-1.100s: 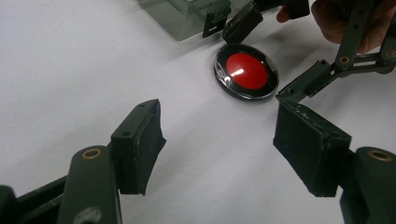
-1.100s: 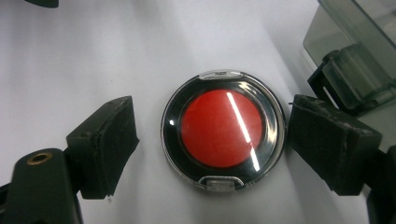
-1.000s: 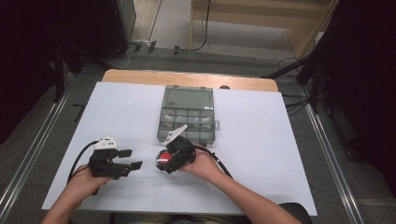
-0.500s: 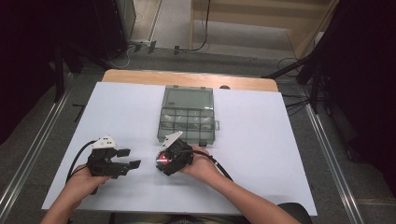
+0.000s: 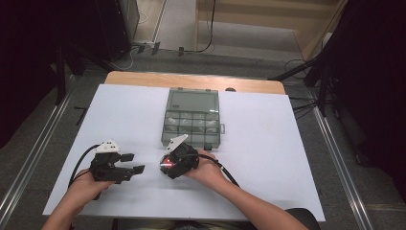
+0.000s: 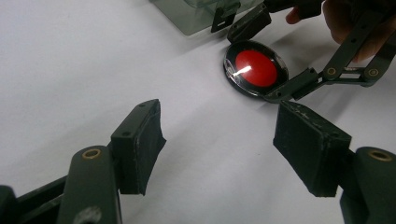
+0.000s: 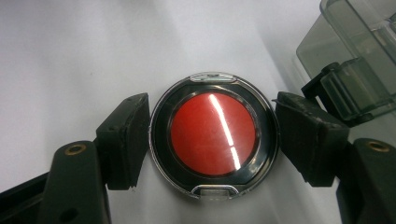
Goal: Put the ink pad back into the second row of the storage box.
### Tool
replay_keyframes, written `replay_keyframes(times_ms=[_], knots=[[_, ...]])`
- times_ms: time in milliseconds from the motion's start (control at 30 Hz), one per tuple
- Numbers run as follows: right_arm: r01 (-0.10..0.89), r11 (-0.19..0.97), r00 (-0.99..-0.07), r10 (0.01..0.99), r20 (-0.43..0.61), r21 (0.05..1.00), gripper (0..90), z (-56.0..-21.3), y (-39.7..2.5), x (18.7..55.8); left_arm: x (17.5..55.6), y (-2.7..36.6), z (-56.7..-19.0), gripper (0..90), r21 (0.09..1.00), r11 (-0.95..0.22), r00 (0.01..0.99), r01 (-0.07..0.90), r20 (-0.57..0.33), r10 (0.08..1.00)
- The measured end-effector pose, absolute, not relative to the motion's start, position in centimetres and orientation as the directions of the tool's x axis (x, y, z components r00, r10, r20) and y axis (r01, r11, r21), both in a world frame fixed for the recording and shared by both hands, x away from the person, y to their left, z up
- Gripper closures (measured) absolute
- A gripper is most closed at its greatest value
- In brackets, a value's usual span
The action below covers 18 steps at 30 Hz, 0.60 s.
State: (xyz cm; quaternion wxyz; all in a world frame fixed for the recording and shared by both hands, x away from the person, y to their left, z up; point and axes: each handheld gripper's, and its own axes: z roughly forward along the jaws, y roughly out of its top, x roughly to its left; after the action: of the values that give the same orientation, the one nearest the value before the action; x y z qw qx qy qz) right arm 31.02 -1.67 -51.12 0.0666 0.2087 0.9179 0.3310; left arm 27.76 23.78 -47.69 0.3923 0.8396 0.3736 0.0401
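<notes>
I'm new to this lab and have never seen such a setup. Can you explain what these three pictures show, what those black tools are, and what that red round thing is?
A person sits at a white table and holds a hand-operated two-jaw gripper in each hand. One picture looks down from above; the other two come from cameras riding on the grippers.

The right gripper has its jaws on both sides of a round red compact with a clear lid, lying on the table. The left gripper is open and holds nothing. Behind them lies a smoky clear plastic compartment box.
</notes>
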Motion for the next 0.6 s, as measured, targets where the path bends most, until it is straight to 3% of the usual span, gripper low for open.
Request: replay_keyframes(times_ms=[333, 600], knots=[[0.339, 0.691, -0.908, 0.418, 0.029, 0.639, 30.9, -51.09, -1.80, 31.19, 27.76, 23.75, -47.74, 31.7, 0.686, -0.417, 0.718, 0.596, -0.224, 0.659], [0.383, 0.662, -0.901, 0.421, 0.103, 0.644, 31.0, -50.97, -2.26, 31.69, 27.77, 23.71, -47.81, 31.7, 0.684, -0.420, 0.720, 0.596, -0.225, 0.656]])
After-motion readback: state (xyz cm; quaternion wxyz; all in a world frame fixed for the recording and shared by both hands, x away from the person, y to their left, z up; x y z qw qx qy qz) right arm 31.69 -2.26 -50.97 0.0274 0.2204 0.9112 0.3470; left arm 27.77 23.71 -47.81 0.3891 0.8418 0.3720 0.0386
